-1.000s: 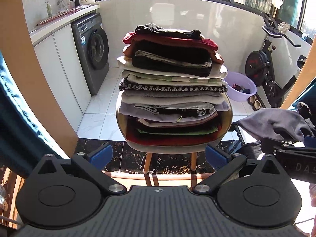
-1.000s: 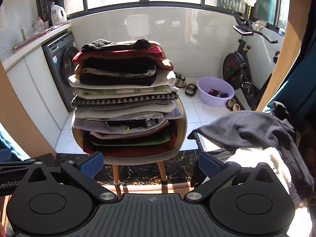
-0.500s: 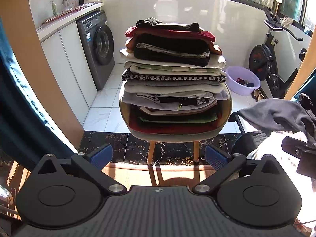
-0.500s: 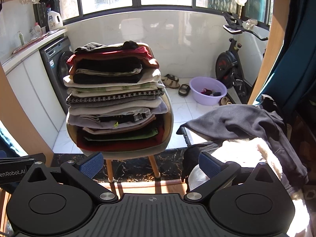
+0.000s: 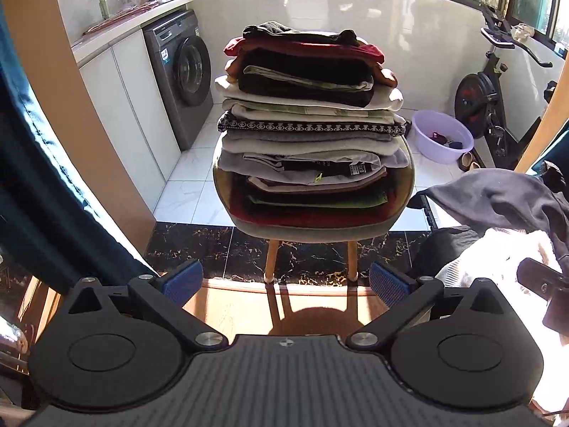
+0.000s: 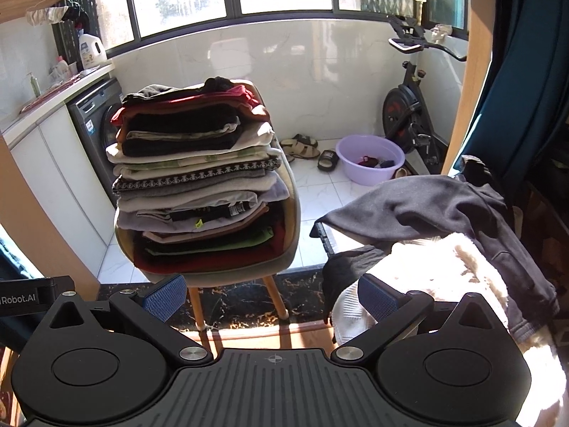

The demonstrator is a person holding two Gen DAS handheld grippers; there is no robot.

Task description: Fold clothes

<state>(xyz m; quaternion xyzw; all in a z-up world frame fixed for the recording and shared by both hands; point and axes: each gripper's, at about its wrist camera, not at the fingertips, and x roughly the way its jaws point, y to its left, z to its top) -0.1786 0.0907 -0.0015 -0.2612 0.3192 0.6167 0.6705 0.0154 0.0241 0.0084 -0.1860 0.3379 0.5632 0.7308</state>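
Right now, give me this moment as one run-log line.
left claw: open, empty | right claw: open, empty | folded stack: on chair | unfolded pile: right, untouched

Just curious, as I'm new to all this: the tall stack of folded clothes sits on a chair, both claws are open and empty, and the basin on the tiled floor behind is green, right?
Nearly. The basin is purple, not green, as the right wrist view shows. The rest holds: the stack of folded clothes sits on the chair, and the left claw and right claw are both open and empty.

home laundry balcony | washing machine (image 5: 185, 82) | detergent jug (image 6: 91, 49) | exercise bike (image 6: 409, 106)
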